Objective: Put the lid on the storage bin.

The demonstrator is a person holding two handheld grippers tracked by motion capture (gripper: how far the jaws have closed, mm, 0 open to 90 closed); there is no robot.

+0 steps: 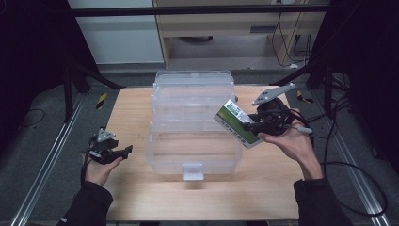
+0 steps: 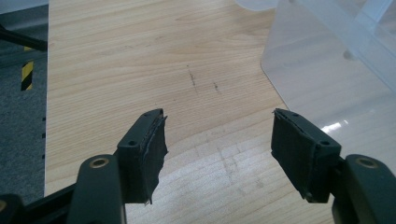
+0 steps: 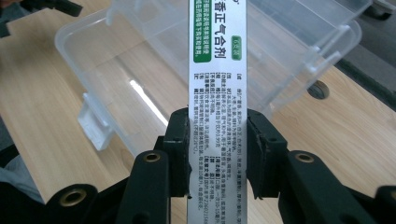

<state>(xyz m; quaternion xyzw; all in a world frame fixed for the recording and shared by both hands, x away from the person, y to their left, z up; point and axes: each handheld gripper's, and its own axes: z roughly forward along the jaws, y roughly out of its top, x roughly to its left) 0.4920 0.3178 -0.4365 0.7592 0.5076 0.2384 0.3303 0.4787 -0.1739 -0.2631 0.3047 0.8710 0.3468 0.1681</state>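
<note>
A clear plastic storage box [image 1: 194,141] with its lid thrown back sits open in the middle of the wooden table [image 1: 136,188]. My right gripper [image 1: 249,126] is shut on a white and green medicine carton [image 1: 237,123], held tilted in the air over the box's right rim. In the right gripper view the carton [image 3: 217,70] runs up between both pads, with the box [image 3: 140,51] behind it. My left gripper [image 1: 123,151] rests at the table's left, open and holding nothing. In its own view the left gripper [image 2: 217,140] shows bare wood between its pads, the box's wall [image 2: 327,70] to its right.
The box's front latch [image 1: 193,170] juts toward me. Metal rails run along both sides of the table, and cables [image 1: 339,165] trail off at the right. A cabinet stands behind the table's far edge.
</note>
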